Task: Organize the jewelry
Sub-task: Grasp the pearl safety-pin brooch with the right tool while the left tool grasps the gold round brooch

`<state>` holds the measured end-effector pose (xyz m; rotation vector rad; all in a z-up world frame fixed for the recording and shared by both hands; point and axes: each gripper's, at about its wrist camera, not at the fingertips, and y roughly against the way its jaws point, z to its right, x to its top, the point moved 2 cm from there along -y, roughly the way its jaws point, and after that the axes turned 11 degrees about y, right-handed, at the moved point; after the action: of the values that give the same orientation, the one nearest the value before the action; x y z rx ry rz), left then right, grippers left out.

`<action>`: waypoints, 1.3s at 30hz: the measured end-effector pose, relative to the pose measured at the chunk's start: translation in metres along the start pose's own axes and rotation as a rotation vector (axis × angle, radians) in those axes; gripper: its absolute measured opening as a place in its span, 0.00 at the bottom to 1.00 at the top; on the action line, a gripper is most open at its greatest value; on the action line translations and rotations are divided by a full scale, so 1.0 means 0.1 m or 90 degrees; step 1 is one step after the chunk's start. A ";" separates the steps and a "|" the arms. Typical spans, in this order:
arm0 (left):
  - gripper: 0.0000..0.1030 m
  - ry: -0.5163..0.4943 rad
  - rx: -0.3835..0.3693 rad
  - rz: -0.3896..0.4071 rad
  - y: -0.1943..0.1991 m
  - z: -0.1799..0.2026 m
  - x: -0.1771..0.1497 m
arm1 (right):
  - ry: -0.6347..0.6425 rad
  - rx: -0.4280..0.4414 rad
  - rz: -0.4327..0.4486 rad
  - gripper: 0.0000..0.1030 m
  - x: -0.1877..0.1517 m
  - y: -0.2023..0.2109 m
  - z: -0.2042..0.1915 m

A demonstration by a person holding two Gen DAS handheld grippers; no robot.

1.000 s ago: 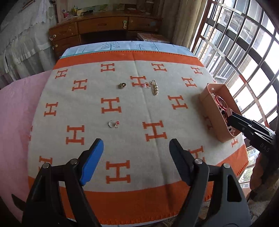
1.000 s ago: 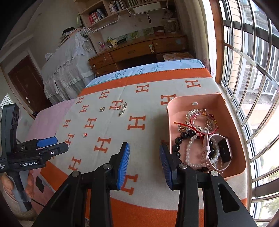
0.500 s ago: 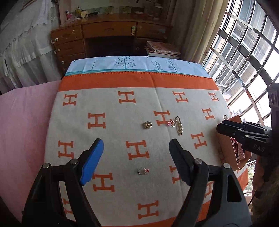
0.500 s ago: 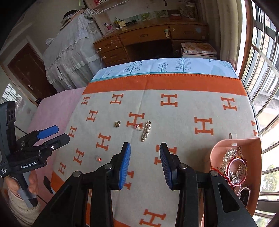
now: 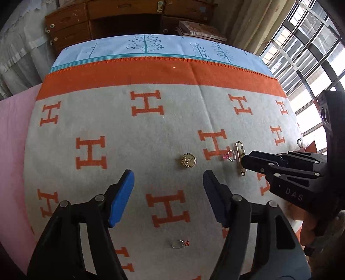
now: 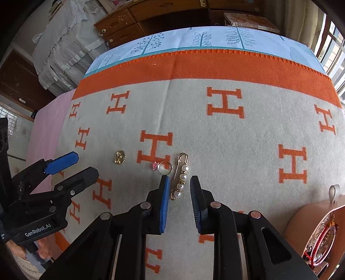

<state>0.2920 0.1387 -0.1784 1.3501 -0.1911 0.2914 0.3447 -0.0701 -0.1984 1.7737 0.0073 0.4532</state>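
Observation:
A gold pearl brooch pin [image 6: 180, 177] lies on the grey and orange H blanket [image 6: 237, 133], its lower end between the open fingers of my right gripper [image 6: 179, 183]. A ring with a pink stone [image 6: 163, 167] lies just left of it, and a round gold brooch [image 6: 120, 157] further left. In the left wrist view my left gripper [image 5: 168, 178] is open and empty above the blanket, with the gold brooch [image 5: 188, 160] ahead of it and a ring with a red stone [image 5: 180, 244] below it. The right gripper [image 5: 248, 160] covers part of the pin [image 5: 240, 154] there.
A pink tray [image 6: 301, 217] holding bracelets sits at the lower right of the right wrist view. A wooden dresser [image 5: 120, 15] stands beyond the bed's far edge. Windows [image 5: 312, 43] run along the right. A pink sheet [image 5: 13, 140] lies left of the blanket.
Both grippers have moved forward and lower over the blanket. My right gripper has left the tray and now straddles the pearl pin. Both stay open.

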 end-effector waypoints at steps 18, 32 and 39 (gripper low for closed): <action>0.62 0.031 -0.011 -0.049 -0.33 0.16 0.18 | -0.018 -0.018 0.033 0.07 -0.26 0.15 0.21; 0.29 -0.021 0.081 -0.059 -0.46 0.58 0.21 | -0.031 0.037 0.061 0.07 -0.49 0.43 0.32; 0.16 -0.021 0.110 -0.055 -0.44 0.72 0.16 | -0.049 0.062 0.077 0.07 -0.58 0.54 0.41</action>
<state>0.3236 0.0618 -0.1995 1.5316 -0.1366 0.2162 0.2908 -0.1362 -0.1723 1.8934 -0.1340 0.4783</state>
